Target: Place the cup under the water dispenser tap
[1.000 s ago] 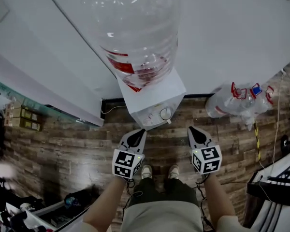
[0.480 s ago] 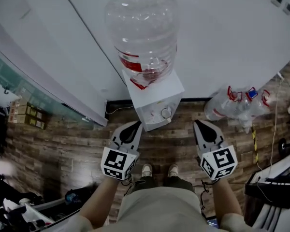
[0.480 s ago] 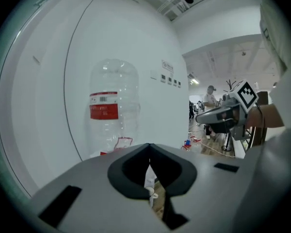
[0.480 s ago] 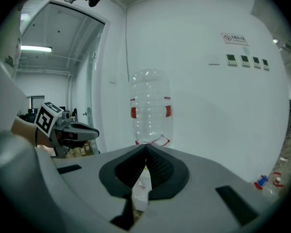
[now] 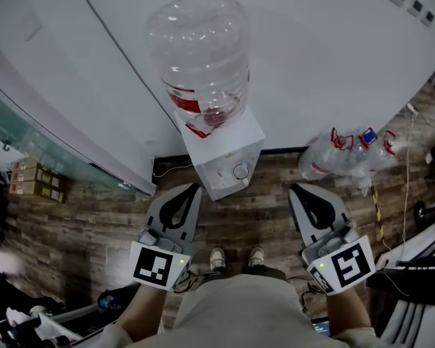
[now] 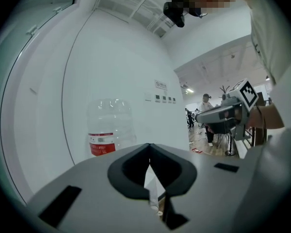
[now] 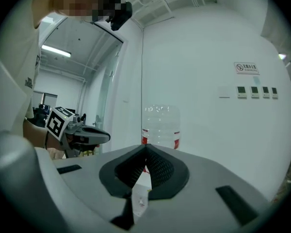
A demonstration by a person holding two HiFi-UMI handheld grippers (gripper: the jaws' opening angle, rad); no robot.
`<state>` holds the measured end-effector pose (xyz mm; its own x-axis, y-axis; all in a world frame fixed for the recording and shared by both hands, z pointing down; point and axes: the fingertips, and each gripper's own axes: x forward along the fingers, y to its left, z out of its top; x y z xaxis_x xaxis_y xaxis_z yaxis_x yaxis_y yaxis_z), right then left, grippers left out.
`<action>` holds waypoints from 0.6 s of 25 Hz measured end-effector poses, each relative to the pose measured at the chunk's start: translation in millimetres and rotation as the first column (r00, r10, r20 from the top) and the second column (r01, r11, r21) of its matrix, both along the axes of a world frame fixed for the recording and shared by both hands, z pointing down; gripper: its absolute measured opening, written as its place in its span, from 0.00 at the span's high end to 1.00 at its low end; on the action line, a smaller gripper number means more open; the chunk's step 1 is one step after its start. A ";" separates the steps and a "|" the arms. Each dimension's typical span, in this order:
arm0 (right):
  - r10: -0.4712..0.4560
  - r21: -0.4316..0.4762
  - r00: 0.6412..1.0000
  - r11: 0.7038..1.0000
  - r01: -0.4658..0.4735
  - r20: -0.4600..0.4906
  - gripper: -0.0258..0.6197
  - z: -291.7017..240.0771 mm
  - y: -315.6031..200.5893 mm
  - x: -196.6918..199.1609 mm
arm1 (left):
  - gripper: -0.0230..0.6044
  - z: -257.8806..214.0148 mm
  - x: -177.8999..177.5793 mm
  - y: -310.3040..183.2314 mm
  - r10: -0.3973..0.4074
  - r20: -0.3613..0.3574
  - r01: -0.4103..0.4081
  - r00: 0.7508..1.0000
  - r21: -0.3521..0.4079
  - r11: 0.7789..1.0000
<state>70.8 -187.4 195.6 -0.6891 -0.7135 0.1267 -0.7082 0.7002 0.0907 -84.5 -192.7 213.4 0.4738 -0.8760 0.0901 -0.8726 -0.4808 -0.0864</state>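
Grippers: left gripper [image 5: 191, 191] and right gripper [image 5: 297, 191], fingers closed, nothing held, both short of the water dispenser [image 5: 225, 162]. Task cup: visible in no view. Risk: cup unlocated; closed fingers would likely knock rather than grasp it.

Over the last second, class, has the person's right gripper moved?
Yes. The right gripper has risen toward the head camera: it looks larger and sits farther right of the water dispenser, whose size has barely changed.
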 end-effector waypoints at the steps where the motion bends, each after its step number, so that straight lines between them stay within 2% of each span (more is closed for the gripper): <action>1: -0.008 0.008 1.000 1.000 0.008 0.002 0.95 -5.4 3.0 -0.7 | 0.95 -4.5 0.5 1.1 -0.002 0.004 0.002 1.000 0.008 1.000; 8: -0.023 0.048 0.999 0.999 0.022 0.026 0.95 -29.6 7.8 2.9 | 0.95 -10.2 6.7 -1.8 0.003 0.009 -0.003 1.000 0.010 1.000; 15: -0.007 0.044 1.000 0.999 0.006 0.027 0.95 -32.6 5.6 9.4 | 0.95 -19.6 16.0 -3.7 0.024 0.005 -0.024 1.000 0.029 0.999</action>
<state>80.3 -181.8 163.0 -0.6965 -0.7134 0.0770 -0.7062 0.7006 0.1023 -68.5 -196.5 193.8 0.4941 -0.8668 0.0674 -0.8604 -0.4987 -0.1050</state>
